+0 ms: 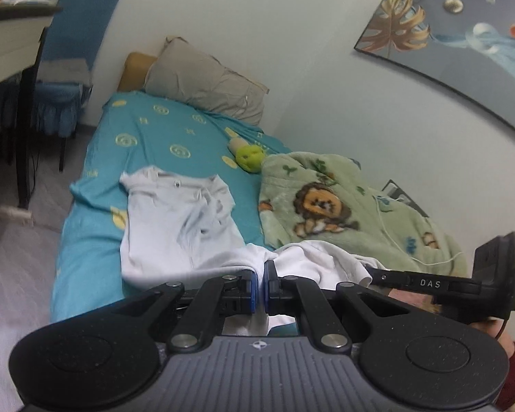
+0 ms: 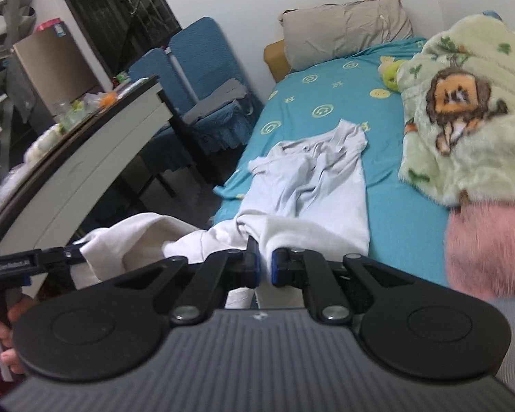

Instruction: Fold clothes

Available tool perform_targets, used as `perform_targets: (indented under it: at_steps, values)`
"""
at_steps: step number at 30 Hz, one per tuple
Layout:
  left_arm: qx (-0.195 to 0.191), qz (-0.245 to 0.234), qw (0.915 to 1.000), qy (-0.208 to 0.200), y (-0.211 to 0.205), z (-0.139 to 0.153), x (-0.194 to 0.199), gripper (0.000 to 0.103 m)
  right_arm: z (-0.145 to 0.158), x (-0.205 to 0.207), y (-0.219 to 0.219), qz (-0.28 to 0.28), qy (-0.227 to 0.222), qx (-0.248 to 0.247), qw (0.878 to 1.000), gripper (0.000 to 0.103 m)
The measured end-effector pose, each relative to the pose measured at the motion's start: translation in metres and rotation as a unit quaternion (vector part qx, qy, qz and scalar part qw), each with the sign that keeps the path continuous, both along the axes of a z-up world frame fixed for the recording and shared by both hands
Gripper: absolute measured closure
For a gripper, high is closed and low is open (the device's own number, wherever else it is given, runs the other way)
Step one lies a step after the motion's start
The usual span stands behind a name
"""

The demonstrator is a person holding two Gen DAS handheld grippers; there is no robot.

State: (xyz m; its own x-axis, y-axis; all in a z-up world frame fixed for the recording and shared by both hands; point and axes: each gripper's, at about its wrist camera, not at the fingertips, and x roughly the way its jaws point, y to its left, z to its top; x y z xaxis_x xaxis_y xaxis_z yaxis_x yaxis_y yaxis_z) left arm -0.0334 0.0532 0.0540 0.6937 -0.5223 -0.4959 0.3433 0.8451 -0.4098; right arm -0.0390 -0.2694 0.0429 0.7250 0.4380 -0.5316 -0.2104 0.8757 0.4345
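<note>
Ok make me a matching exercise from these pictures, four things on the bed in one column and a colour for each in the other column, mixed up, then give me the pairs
Things
1. T-shirt
2. Bed sheet
3. Pillow
4. Lion blanket

Colours
A. Grey-beige
B. Pale green
C. White, its hem gripped by both claws
D. Turquoise with yellow motifs

Pairs: 1-C, 2-D, 3-A, 4-B

The left claw and the right claw are each shut on the near edge of the T-shirt.
</note>
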Motion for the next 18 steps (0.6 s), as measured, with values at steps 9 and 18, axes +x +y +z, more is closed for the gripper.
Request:
perform_targets:
  at_steps: [9,18]
  values:
    - [0.072,0.049,0.9962,-0.004,-0.023,-0.031,0.141,0.098,-0.030,0.122,0.002,-0.033,0.026,-0.004,0.999,0.093]
    - [0.136,0.090,0.9866,0.004,-0.041,-0.103,0.248,0.098,-0.102,0.222,0.016,-0.046,0.058,-0.028,0.997,0.093]
